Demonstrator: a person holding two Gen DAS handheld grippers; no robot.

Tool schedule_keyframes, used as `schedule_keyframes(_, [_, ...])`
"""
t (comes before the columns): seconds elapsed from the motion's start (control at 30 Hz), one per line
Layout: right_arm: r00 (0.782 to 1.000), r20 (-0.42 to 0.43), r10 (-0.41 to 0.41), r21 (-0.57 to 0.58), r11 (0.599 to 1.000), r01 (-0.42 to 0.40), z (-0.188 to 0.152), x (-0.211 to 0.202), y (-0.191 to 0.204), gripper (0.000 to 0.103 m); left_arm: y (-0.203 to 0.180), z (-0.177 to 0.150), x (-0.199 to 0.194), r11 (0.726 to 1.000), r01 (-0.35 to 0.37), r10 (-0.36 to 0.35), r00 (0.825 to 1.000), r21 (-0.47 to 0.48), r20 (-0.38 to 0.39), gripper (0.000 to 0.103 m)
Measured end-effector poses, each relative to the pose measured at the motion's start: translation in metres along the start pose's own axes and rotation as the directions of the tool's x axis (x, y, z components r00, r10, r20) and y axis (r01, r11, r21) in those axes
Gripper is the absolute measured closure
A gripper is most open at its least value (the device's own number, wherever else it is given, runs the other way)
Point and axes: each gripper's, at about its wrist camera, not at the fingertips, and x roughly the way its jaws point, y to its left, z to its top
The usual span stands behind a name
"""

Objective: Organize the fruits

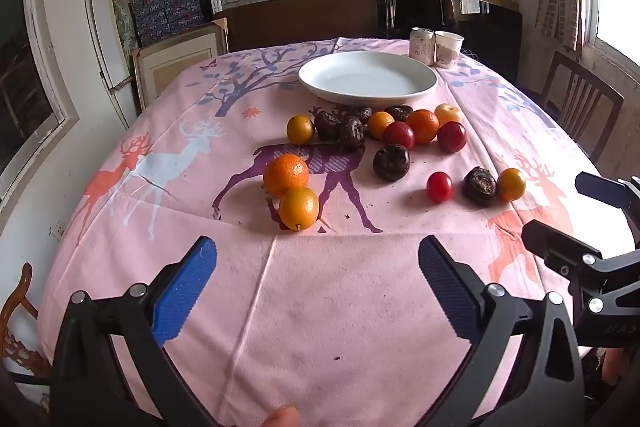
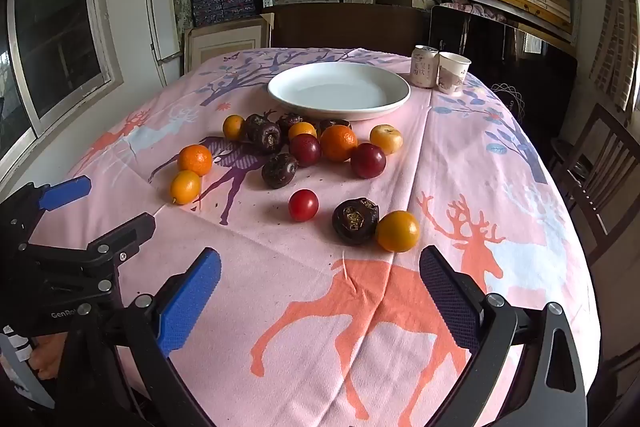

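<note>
**Fruit loose on the table, both grippers released**

Fruit point(image 2: 304, 163) lies scattered mid-table, just in front of the white plate point(image 2: 280, 89), none on it. Bare tablecloth point(image 1: 340, 307) stretches from the fruit to the near edge. The left gripper point(image 1: 318, 275) and right gripper point(image 2: 320, 279) hover there, spread wide, holding nothing. A small oval orange fruit point(image 1: 299, 207) points its stem toward the near edge.
</note>
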Motion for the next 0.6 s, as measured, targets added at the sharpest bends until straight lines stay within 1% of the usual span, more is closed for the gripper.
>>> schedule_keyframes(0.17, [1.0, 0.001, 0.001, 0.001, 1.0, -0.001, 0.0, 0.0, 0.0, 0.003, -0.002, 0.0, -0.001, 1.0, -0.007, 0.007, 1.0, 0.009, 0.004, 0.004])
schedule_keyframes(0.2, [1.0, 0.002, 0.001, 0.0, 1.0, -0.001, 0.0, 0.0, 0.0, 0.003, -0.003, -0.007, 0.006, 1.0, -0.002, 0.002, 1.0, 0.004, 0.0, 0.004])
schedule_keyframes(0.3, [1.0, 0.001, 0.0, 0.002, 1.0, 0.0, 0.0, 0.0, 0.0, 0.003, -0.003, -0.011, 0.009, 1.0, -0.002, 0.002, 1.0, 0.008, 0.002, 0.004])
schedule_keyframes(0.43, [1.0, 0.0, 0.002, 0.001, 1.0, -0.002, 0.0, 0.0, 0.0, 0.003, -0.003, -0.012, 0.012, 1.0, -0.006, 0.006, 1.0, 0.003, -0.004, 0.004])
schedule_keyframes(0.47, [1.0, 0.0, 0.002, 0.001, 1.0, -0.002, 0.0, 0.0, 0.0, 0.003, -0.002, -0.007, 0.009, 1.0, -0.004, 0.004, 1.0, 0.003, -0.009, 0.004])
schedule_keyframes(0.6, [1.0, -0.001, 0.001, 0.001, 1.0, -0.001, 0.0, 0.0, 0.0, 0.003, -0.001, -0.005, 0.008, 1.0, -0.001, 0.001, 1.0, 0.005, -0.014, 0.004])
